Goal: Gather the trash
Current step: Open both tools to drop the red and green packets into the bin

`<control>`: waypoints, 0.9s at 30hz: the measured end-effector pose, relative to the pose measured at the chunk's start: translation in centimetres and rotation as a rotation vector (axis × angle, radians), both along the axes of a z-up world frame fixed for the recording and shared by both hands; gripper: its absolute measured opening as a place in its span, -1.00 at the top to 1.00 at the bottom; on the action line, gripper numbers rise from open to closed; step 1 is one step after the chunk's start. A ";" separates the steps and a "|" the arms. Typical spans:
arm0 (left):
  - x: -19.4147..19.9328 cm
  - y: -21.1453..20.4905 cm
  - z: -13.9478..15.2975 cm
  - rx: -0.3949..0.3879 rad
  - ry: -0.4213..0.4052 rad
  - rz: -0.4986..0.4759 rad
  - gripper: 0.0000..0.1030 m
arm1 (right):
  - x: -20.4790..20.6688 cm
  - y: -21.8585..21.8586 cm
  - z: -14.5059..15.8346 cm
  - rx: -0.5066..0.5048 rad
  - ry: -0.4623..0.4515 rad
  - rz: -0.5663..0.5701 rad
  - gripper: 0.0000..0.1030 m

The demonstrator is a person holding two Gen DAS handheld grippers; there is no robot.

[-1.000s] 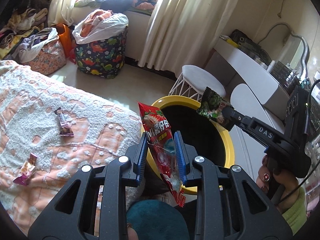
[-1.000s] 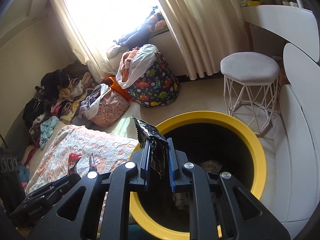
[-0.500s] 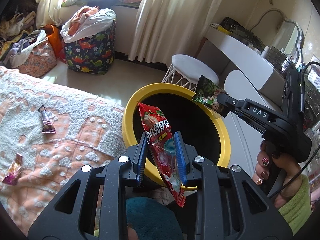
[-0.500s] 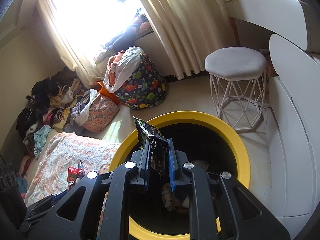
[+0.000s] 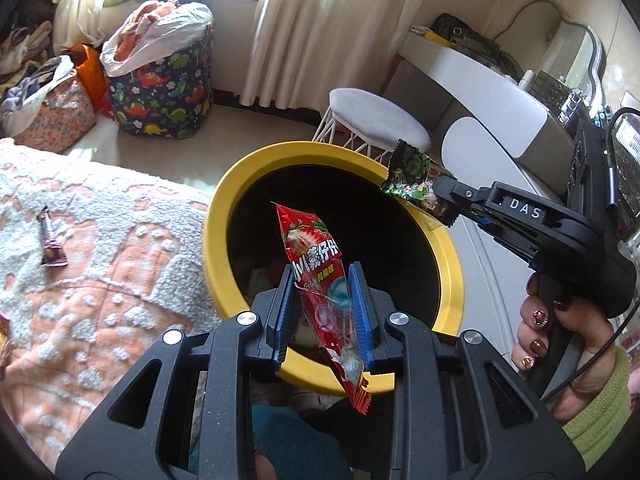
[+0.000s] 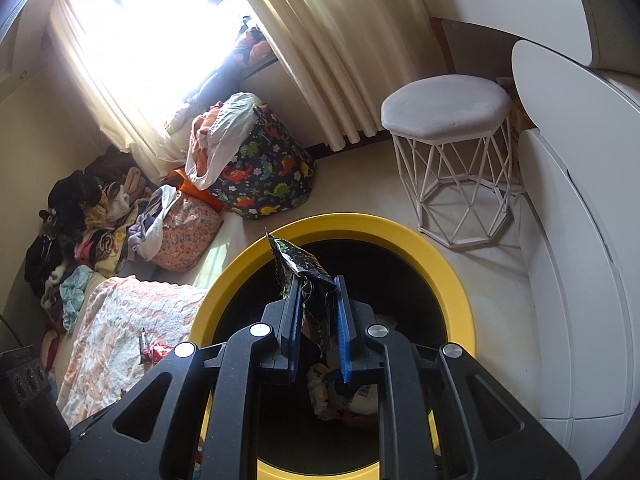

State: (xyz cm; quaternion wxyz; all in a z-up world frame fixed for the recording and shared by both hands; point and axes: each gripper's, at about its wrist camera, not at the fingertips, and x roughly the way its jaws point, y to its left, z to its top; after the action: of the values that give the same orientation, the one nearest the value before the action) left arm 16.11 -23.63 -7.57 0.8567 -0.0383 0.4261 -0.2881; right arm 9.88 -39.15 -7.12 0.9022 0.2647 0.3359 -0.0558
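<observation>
Two hand-held claws hang over a yellow-rimmed bin (image 5: 454,268) standing on the floor at the edge of a bed (image 5: 100,240). The left claw (image 5: 323,280) is clamped on a red strawberry snack wrapper (image 5: 314,260), which sticks up between its blue pads above the bin's dark opening, its lower end trailing past the near rim. The right claw (image 6: 317,292), held in a hand (image 5: 560,344) with painted nails and a green sleeve, is closed on a crumpled green-and-black wrapper (image 6: 296,264) at the bin's far rim in the left wrist view, over the opening in its own. Discarded packets lie at the bottom of the bin. A small purple wrapper (image 5: 50,238) lies on the bed's knitted blanket toward its left edge. A white stool (image 6: 448,108) stands beyond the bin, near a dinosaur-print bag (image 5: 160,92) stuffed with clothes below the curtains.
</observation>
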 end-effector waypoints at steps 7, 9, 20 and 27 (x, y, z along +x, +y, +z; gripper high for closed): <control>1.5 -1.2 -1.0 0.011 0.016 -0.012 0.60 | 0.0 -0.8 -0.8 0.018 0.020 -0.021 0.71; 1.9 -1.4 -1.3 0.010 0.026 -0.013 0.60 | 0.0 -1.0 -0.9 0.022 0.024 -0.027 0.71; 3.5 -2.1 -2.0 0.004 0.039 -0.019 0.57 | 0.2 -1.3 -1.3 0.042 0.039 -0.030 0.65; 3.2 -1.3 -1.6 -0.002 0.030 0.003 0.00 | 0.4 -1.1 -1.2 0.038 0.039 -0.024 0.22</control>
State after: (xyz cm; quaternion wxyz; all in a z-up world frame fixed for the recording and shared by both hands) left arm 19.34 -24.95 -9.22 0.8506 -0.0441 0.4387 -0.2864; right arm 10.24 -40.23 -8.35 0.8895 0.2846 0.3515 -0.0653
